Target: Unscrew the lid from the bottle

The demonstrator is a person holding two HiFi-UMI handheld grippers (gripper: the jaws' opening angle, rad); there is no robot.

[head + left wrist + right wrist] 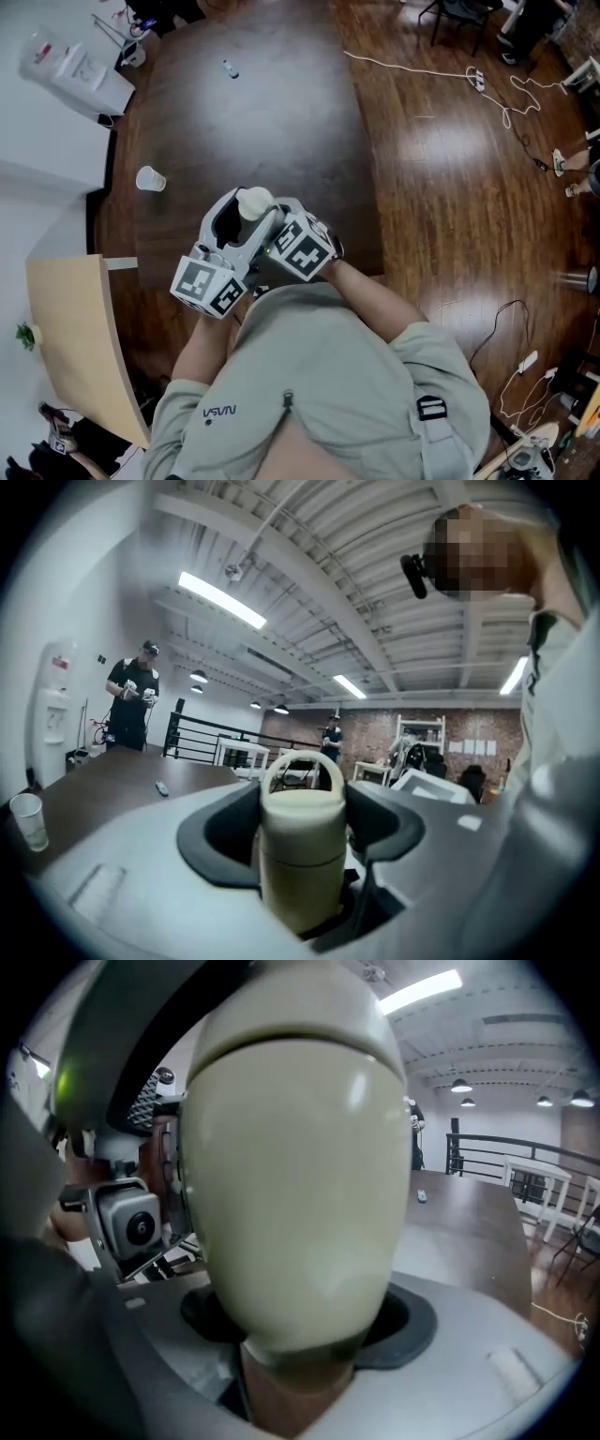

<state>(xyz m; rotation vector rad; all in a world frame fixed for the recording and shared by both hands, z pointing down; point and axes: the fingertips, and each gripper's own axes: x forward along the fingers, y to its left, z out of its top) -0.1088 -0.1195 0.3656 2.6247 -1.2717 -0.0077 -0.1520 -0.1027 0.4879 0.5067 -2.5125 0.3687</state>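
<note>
A cream bottle with a loop handle on its lid is held up in front of the person's chest, over the near edge of the dark table. My left gripper is shut on it. In the left gripper view the bottle stands upright with a dark pad against each side, the handle on top. My right gripper meets it from the other side. In the right gripper view the bottle fills the frame, a seam near its top, with the pads against its lower end.
A clear plastic cup stands at the table's left edge, also the cup in the left gripper view. A small object lies far back. A white dispenser stands left, cables cross the wooden floor, and a person stands beyond the table.
</note>
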